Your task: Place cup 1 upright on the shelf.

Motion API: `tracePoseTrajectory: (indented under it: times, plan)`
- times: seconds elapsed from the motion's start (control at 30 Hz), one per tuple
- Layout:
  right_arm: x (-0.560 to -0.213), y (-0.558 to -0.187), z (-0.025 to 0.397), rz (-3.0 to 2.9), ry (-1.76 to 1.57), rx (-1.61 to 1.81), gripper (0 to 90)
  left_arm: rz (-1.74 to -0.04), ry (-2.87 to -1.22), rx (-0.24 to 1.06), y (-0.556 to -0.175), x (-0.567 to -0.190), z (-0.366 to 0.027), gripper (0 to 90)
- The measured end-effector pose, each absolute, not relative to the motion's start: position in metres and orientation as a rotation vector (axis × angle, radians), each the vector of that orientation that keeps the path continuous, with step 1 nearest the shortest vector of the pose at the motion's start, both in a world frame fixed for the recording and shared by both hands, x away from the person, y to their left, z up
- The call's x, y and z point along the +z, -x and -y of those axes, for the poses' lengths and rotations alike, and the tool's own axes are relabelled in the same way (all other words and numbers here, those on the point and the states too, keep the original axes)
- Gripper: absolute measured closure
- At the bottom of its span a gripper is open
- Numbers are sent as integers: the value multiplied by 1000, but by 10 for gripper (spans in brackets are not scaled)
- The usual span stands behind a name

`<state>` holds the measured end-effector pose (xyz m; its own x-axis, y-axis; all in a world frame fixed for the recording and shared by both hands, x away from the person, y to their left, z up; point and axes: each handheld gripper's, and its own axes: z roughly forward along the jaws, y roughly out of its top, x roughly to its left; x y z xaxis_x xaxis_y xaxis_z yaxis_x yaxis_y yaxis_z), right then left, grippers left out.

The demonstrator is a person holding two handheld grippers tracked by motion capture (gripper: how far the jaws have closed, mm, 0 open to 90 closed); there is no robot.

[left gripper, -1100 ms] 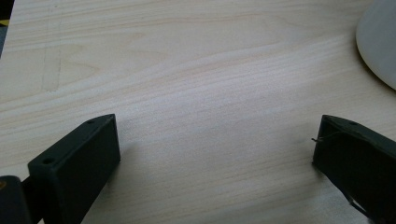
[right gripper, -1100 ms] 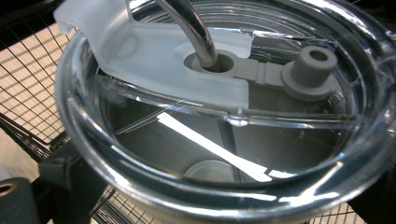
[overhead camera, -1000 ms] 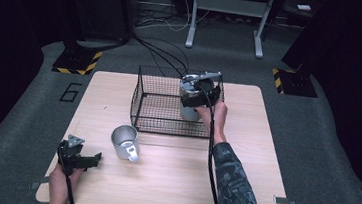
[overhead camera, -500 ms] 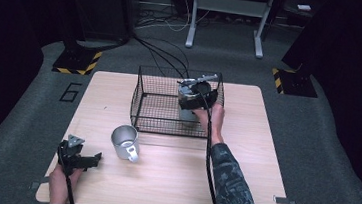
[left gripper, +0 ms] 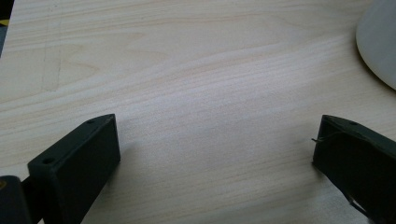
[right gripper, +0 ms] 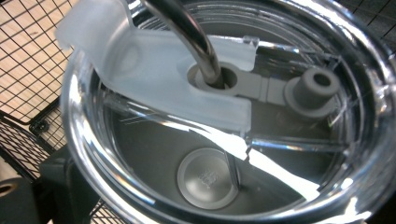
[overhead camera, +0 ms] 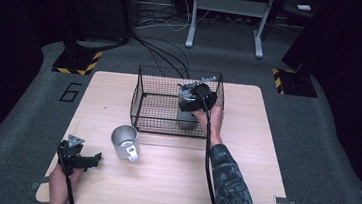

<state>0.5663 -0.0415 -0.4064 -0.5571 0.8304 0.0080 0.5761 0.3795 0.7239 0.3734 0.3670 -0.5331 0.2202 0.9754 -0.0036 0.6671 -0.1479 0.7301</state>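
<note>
Lowering further into the wire basket (overhead camera: pixel 169 103), the right tool (overhead camera: pixel 195 97) grips a lidded tumbler (overhead camera: pixel 187 116) now almost seated; left tool (overhead camera: pixel 79 158) rests open on the surface (overhead camera: pixel 259 155) near a mug (overhead camera: pixel 125 142).

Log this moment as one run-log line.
right gripper: shut on lidded tumbler, over wire basket | left gripper: open, idle over table | steel mug: on table beside basket

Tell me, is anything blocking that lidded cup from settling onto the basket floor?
Nothing visible does. The right gripper holds the cup inside the wire basket, and the mesh floor near it looks bare.
</note>
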Motion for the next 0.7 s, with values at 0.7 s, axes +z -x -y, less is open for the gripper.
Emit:
tracePoseTrajectory:
  times: [0.7]
  plan:
    - [-403, -561, 42, -2306, -1225, 977, 22, -1514, -1890, 650, -373, -533, -367, 5]
